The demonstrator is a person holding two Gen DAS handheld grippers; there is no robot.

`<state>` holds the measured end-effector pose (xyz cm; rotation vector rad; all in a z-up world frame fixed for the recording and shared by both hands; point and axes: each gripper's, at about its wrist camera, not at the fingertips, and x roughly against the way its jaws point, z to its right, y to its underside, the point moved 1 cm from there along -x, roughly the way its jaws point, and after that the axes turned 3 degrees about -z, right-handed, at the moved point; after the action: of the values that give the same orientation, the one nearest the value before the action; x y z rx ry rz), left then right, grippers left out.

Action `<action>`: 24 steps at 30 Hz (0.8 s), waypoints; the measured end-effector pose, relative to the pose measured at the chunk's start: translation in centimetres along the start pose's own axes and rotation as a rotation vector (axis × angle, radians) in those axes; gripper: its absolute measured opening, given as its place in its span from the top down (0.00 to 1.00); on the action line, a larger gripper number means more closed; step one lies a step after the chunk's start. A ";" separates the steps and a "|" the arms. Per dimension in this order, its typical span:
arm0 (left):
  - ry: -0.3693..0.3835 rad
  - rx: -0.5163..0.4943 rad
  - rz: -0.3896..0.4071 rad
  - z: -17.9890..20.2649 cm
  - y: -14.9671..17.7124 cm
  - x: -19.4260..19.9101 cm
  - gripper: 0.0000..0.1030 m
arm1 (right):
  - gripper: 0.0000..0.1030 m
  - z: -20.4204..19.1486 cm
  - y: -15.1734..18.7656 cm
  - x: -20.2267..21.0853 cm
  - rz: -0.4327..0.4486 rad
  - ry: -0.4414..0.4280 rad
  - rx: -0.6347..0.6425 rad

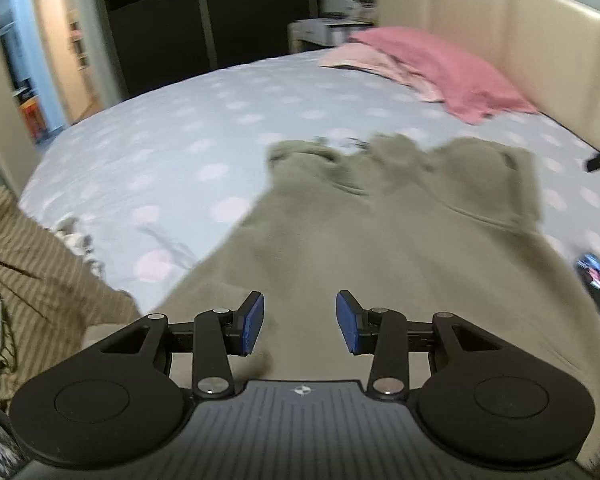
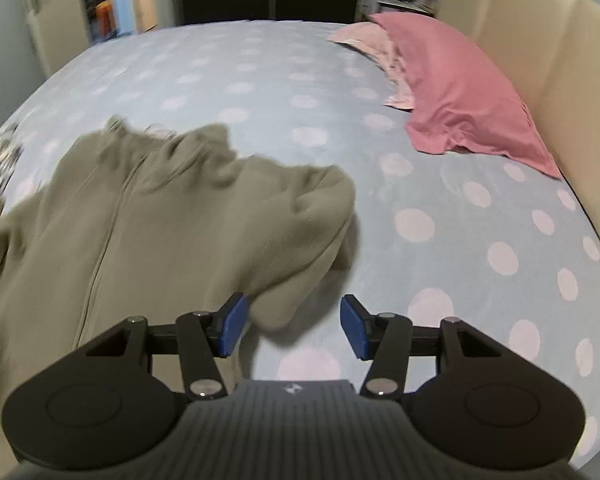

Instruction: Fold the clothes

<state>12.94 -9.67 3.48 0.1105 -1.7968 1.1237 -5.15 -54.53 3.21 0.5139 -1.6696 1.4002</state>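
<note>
An olive-green sweatshirt (image 1: 380,232) lies spread and rumpled on the bed's dotted blue sheet (image 1: 180,128). My left gripper (image 1: 300,322) hovers above its lower part, jaws apart, blue pads bare and nothing between them. In the right wrist view the same sweatshirt (image 2: 160,220) fills the left half, one bunched sleeve reaching toward the middle. My right gripper (image 2: 290,328) stands open above the sleeve's end and the sheet (image 2: 460,240), gripping nothing.
A pink pillow (image 2: 468,92) and a paler pink cloth (image 2: 368,40) lie by the cream headboard (image 2: 560,60). A brown striped fabric (image 1: 40,272) sits at the left edge. A dark wardrobe (image 1: 160,20) and a doorway (image 1: 56,52) stand beyond the bed.
</note>
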 end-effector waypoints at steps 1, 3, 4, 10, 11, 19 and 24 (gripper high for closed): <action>-0.025 0.020 0.000 -1.0 -0.3 -0.5 0.63 | 0.42 0.4 -0.7 -0.7 0.010 0.001 -0.027; -0.061 0.073 0.002 -2.9 -1.0 -2.2 0.63 | 0.40 1.2 -2.1 -2.1 0.026 -0.003 -0.083; -0.075 0.100 0.004 -3.9 -1.3 -3.0 0.63 | 0.40 1.7 -2.8 -2.8 0.032 -0.006 -0.112; -0.111 0.244 -0.039 -8.5 -1.5 -6.8 0.62 | 0.40 4.3 -7.3 -7.6 0.044 -0.009 -0.253; -0.108 0.245 -0.050 -8.8 -1.4 -7.5 0.62 | 0.40 4.5 -8.2 -8.6 0.043 -0.004 -0.258; -0.090 0.215 -0.143 -9.2 -0.6 -11.3 0.62 | 0.36 4.5 -11.7 -18.9 -0.032 0.009 -0.263; -0.096 0.193 -0.152 -9.3 -0.1 -11.3 0.62 | 0.44 4.4 -11.9 -23.4 -0.092 0.059 -0.226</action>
<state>25.20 -7.30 -4.22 0.4160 -1.7285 1.1964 14.93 -66.96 -9.01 0.4103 -1.7081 1.1331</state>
